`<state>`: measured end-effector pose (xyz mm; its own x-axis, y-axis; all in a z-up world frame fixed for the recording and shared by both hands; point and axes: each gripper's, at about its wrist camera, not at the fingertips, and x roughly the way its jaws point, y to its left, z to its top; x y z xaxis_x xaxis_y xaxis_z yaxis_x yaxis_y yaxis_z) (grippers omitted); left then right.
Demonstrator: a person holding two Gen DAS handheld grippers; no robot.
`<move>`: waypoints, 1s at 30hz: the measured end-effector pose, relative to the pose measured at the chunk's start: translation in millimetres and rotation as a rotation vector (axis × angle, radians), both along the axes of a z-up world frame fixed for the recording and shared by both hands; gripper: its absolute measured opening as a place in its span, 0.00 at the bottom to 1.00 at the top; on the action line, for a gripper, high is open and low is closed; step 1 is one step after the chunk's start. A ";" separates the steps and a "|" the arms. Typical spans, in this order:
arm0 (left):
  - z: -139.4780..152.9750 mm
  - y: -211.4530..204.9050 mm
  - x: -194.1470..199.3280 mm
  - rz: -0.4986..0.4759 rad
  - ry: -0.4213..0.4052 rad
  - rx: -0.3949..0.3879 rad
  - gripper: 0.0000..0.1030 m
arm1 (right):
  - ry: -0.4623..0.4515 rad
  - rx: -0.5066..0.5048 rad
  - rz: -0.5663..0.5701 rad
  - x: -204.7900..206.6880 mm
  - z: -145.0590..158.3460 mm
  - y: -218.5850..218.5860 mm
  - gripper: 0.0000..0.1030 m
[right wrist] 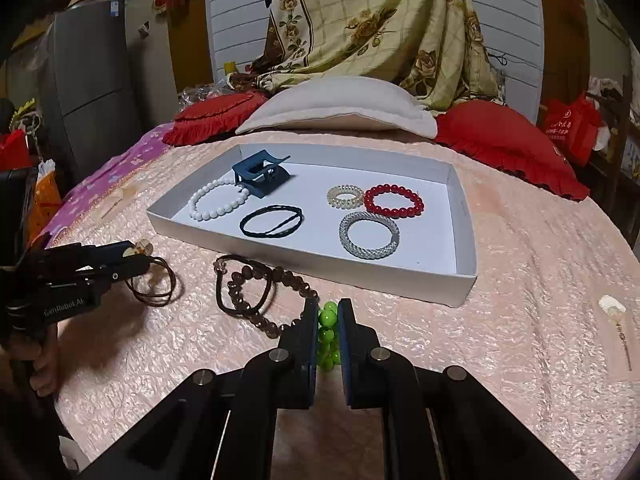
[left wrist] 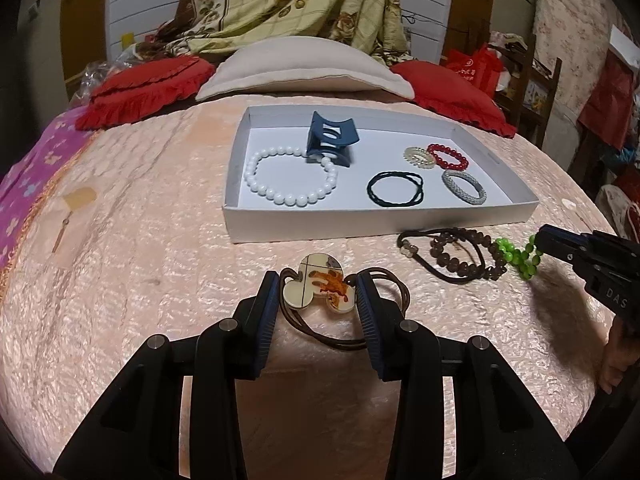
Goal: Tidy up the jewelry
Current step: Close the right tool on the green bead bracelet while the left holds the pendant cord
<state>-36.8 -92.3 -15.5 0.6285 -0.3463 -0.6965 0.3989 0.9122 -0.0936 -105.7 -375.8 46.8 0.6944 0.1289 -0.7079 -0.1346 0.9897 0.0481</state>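
Fridge [right wrist: 92, 76] shows only rightward — right gripper [right wrist: 328, 312] clamps green beads [right wrist: 329, 318].

Bedspread [right wrist: 520, 264]: pink cloth showing a crinkled, faintly shiny texture. Tray [right wrist: 466, 280]: matt white cardboard, smooth. White bead bracelet [left wrist: 290, 178] and red bead bracelet [right wrist: 394, 200]: glossy, smooth beads. Green bead bracelet [right wrist: 327, 334]: translucent, shining beads. Hair claw [left wrist: 330, 142]: matt blue plastic. Black hair tie [right wrist: 277, 222]: dull cord. Charm [left wrist: 320, 288]: polished, glossy plate on a brown cord. Left tongs [left wrist: 318, 292] and right tongs [right wrist: 328, 312]: matt black plastic carrying ribbed blue pads [left wrist: 366, 308] and bright metal pins. Pillows [left wrist: 148, 92]: red frilled cloth.
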 end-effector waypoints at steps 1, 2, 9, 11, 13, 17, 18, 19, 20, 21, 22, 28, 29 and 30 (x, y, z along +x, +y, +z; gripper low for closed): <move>-0.5 -0.1 0.4 0.002 0.003 0.000 0.36 | 0.002 0.001 -0.002 -0.4 -0.2 -1.2 0.08; -0.8 0.2 0.7 0.002 0.004 0.000 0.36 | 0.004 0.001 -0.005 -0.9 -0.1 -1.9 0.08; -1.5 0.0 1.1 0.000 0.011 -0.005 0.36 | 0.007 -0.004 -0.016 -1.4 -0.6 -7.4 0.08; -2.1 0.1 1.5 0.000 0.013 -0.005 0.36 | 0.007 -0.008 -0.013 -1.4 -0.7 -6.5 0.08; -2.3 0.4 1.5 0.003 0.015 -0.004 0.36 | 0.008 -0.012 -0.012 -1.3 -1.2 -5.6 0.08; -3.0 -0.2 1.5 0.006 0.014 0.001 0.36 | 0.011 -0.016 -0.012 -1.1 -2.0 -5.7 0.08; -3.4 -0.3 1.2 0.008 0.014 0.004 0.36 | 0.011 -0.017 -0.012 -1.4 -2.1 -5.3 0.08; -4.4 -0.9 1.0 0.012 0.016 0.010 0.36 | 0.012 -0.019 -0.011 -1.4 -2.2 -5.1 0.08; -5.3 -1.5 0.8 0.015 0.017 0.015 0.36 | 0.011 -0.022 -0.011 -1.5 -2.3 -4.9 0.08; -5.8 -2.1 0.8 0.017 0.017 0.020 0.36 | 0.011 -0.023 -0.011 -1.7 -2.1 -4.9 0.08; -6.2 -2.7 0.4 0.020 0.016 0.025 0.36 | 0.009 -0.025 -0.010 -1.8 -2.0 -4.9 0.08; -6.3 -2.5 0.7 0.027 0.016 0.029 0.36 | 0.008 -0.030 -0.012 -1.0 -2.5 -3.4 0.08; -6.3 -2.8 0.5 0.028 0.015 0.030 0.36 | 0.007 -0.030 -0.012 -0.9 -2.3 -3.4 0.08; -6.2 -2.9 0.2 0.028 0.014 0.030 0.36 | 0.003 -0.027 -0.013 -1.0 -1.8 -3.5 0.08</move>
<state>-36.6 -95.1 -21.7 0.6276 -0.3075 -0.7153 0.3724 0.9253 -0.0711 -106.8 -379.3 45.0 0.6935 0.1010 -0.7133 -0.1219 0.9923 0.0220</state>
